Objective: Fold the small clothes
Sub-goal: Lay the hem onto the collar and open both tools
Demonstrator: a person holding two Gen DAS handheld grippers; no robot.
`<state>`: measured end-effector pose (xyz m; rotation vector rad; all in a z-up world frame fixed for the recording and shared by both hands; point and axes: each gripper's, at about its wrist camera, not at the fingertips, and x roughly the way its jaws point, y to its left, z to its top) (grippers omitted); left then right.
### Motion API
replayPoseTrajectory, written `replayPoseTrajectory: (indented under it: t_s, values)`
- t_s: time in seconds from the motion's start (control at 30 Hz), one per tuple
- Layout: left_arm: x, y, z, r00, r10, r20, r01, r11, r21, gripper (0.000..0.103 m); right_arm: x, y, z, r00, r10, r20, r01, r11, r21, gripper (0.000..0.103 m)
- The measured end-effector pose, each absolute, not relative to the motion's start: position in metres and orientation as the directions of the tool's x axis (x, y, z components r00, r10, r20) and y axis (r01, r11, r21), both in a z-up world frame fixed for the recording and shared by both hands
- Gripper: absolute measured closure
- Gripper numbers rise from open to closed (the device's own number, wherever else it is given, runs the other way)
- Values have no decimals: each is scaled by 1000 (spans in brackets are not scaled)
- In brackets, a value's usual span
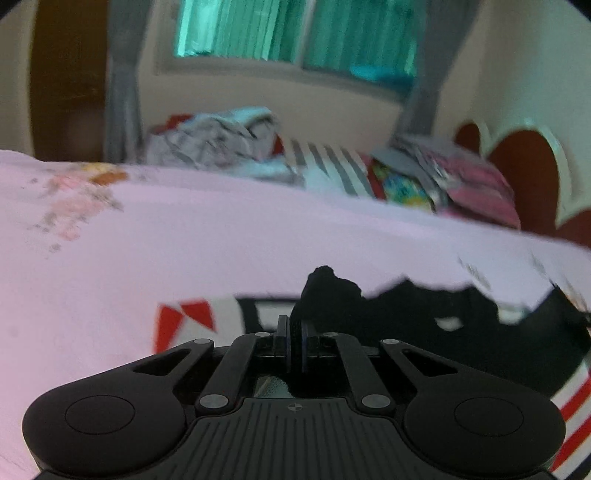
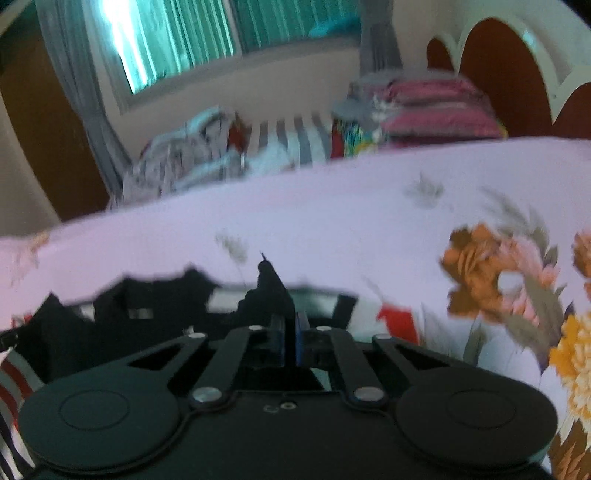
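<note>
A small black garment (image 1: 424,310) lies crumpled on a pink floral bedsheet (image 1: 221,240), over a white cloth with red and black stripes (image 1: 569,406). My left gripper (image 1: 294,332) is shut on a bunched edge of the black garment, which pokes up just past the pads. In the right wrist view the same black garment (image 2: 155,306) spreads to the left. My right gripper (image 2: 290,332) is shut on another peak of it, and the cloth stands up in a point beyond the fingertips. Red and white print (image 2: 399,321) shows beside it.
At the bed's far side sit a heap of grey-white clothes (image 1: 218,140), a striped cushion (image 1: 332,166) and stacked pink bedding (image 1: 472,184). A red-brown and white headboard (image 1: 528,162) stands at the right. A window with green curtains (image 1: 295,33) lies behind.
</note>
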<state>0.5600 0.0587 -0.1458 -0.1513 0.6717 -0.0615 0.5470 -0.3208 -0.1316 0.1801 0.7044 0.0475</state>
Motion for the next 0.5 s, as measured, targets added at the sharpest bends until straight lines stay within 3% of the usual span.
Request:
replayPoseTrajectory:
  t_s: [0.1, 0.3, 0.37, 0.43, 0.5]
  values:
    - [564, 64, -150, 779, -78, -622, -15, 990, -143, 99, 550, -317, -131, 777, 66, -626, 26, 990, 136, 98]
    - [564, 59, -177, 764, -22, -645, -38, 996, -78, 98, 560, -323, -170, 708, 7, -706, 85, 992, 94, 98]
    - [563, 59, -174, 763, -27, -646, -32, 996, -80, 98, 558, -324, -167, 711, -8, -703, 96, 992, 86, 90]
    - [563, 60, -169, 761, -35, -648, -27, 996, -86, 96, 554, -326, -160, 718, -6, -696, 103, 990, 97, 82]
    - [559, 63, -162, 764, -44, -644, -32, 994, -107, 83, 547, -324, -151, 730, -6, -684, 98, 991, 96, 81]
